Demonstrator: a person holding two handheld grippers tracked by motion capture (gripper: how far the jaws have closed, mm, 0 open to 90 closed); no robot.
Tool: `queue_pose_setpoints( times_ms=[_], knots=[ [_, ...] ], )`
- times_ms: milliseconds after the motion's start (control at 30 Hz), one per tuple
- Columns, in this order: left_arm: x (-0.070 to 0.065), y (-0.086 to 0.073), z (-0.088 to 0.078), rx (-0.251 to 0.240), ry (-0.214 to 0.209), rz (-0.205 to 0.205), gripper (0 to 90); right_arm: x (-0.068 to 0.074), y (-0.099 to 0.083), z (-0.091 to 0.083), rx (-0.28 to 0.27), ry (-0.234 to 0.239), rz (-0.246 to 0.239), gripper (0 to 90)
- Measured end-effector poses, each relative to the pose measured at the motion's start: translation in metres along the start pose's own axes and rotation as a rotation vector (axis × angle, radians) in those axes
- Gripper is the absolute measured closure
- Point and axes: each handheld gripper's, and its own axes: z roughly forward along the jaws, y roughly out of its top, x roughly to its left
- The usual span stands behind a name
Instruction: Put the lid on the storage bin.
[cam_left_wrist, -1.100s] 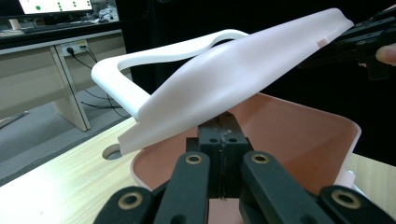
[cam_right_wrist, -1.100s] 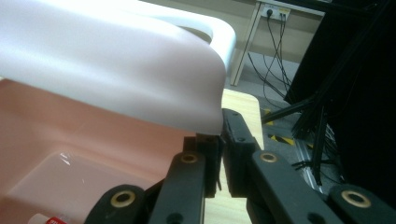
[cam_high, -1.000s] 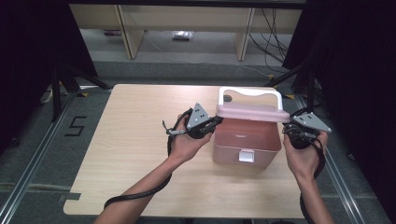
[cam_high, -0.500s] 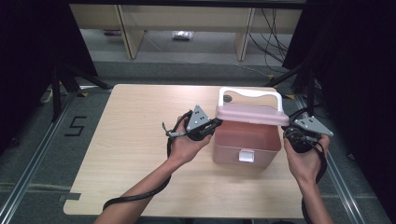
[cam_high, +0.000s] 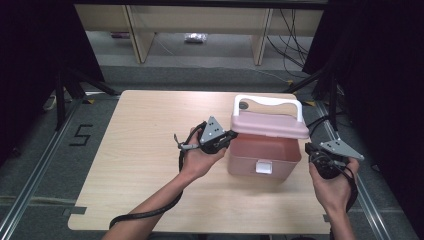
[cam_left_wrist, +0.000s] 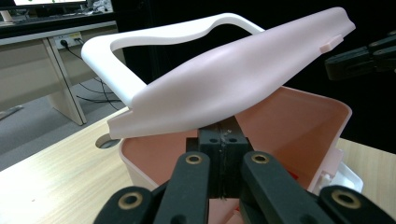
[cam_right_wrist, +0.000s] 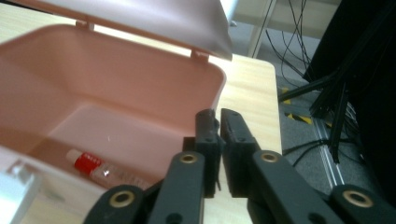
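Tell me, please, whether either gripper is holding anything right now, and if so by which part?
The left gripper, jaws shut, props up the pink lid from beneath its near edge, pinching nothing. The right gripper holds nothing, shut beside the box.

"5" on floor (cam_high: 83, 135) (black tape)

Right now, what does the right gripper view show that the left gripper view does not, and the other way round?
Right gripper view alone: a small tube with a red label lying on the floor of the pink box, the right gripper with its jaws nearly together and nothing between them, and black cables on the floor beyond the table edge.
Left gripper view alone: the white handle on the raised lid, and the left gripper shut right under the lid's edge.
Both: the open pink box, its lifted lid, and the wooden table.
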Motion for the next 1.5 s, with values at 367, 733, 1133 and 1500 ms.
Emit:
queue_pose_setpoints(
  times_ms=[367, 733, 1133, 1500],
  knots=[
    [-0.003, -0.009, -0.003, 0.027, -0.011, 0.004, 90.0, -0.010, -0.016, -0.003, 0.034, -0.018, 0.055, 90.0],
    [-0.006, -0.020, -0.006, 0.053, -0.022, -0.003, 90.0, -0.016, -0.021, -0.003, 0.034, -0.030, 0.059, 90.0],
    [-0.010, -0.028, -0.015, 0.079, -0.036, -0.002, 90.0, -0.014, -0.028, 0.000, 0.042, -0.032, 0.057, 90.0],
    [-0.007, -0.035, -0.032, 0.092, -0.033, -0.003, 90.0, -0.015, -0.029, 0.002, 0.037, -0.040, 0.053, 90.0]
  ],
)
